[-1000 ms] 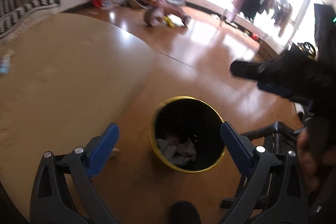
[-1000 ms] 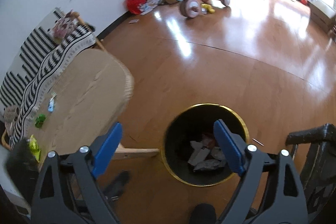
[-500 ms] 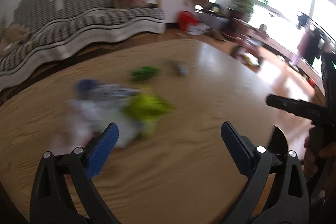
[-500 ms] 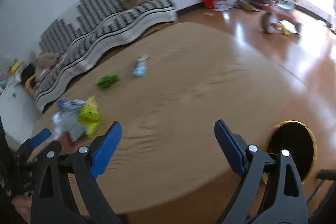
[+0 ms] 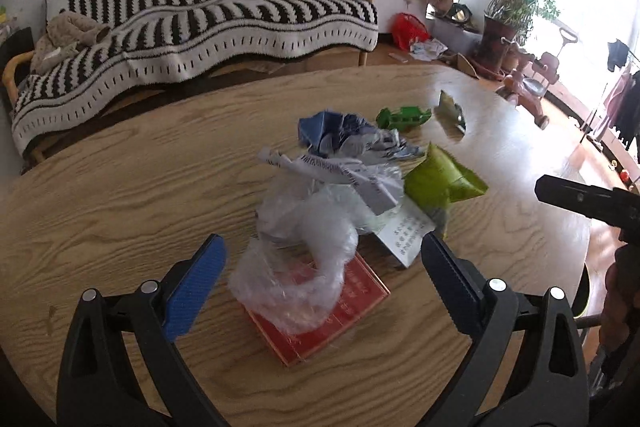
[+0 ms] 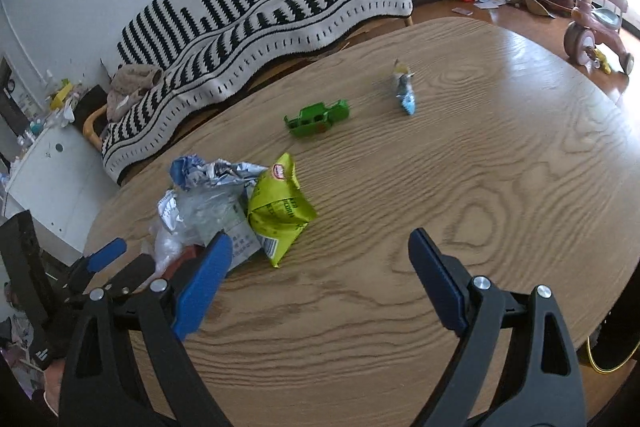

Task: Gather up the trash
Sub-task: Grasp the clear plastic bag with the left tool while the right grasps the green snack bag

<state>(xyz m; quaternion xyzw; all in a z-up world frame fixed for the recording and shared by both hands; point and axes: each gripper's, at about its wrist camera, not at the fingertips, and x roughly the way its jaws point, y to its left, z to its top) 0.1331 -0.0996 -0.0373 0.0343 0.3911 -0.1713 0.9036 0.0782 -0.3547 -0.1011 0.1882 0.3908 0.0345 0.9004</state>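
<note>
Rows of small dark characters on white card (image 5: 406, 233) under the clear plastic, too small to read. Pale characters on red flat packet (image 5: 320, 311) on the bench (image 5: 120, 187), not legible. Red-and-white oval brand badge near top of yellow-green snack bag (image 6: 280, 205), plus green lettering across its face, blurred, not decipherable. Printed lines on crumpled white wrapper strip (image 5: 332, 171), unreadable.

A heap of trash lies on the wooden table (image 5: 120, 195): clear plastic wrap (image 5: 296, 267) over a red flat box (image 5: 332, 319), crumpled blue-white paper (image 5: 348, 139), a puffed lime-green bag (image 5: 440, 179). Beyond the heap: a green plastic piece (image 6: 318, 119) and a small blue wrapper (image 6: 404, 91).
</note>
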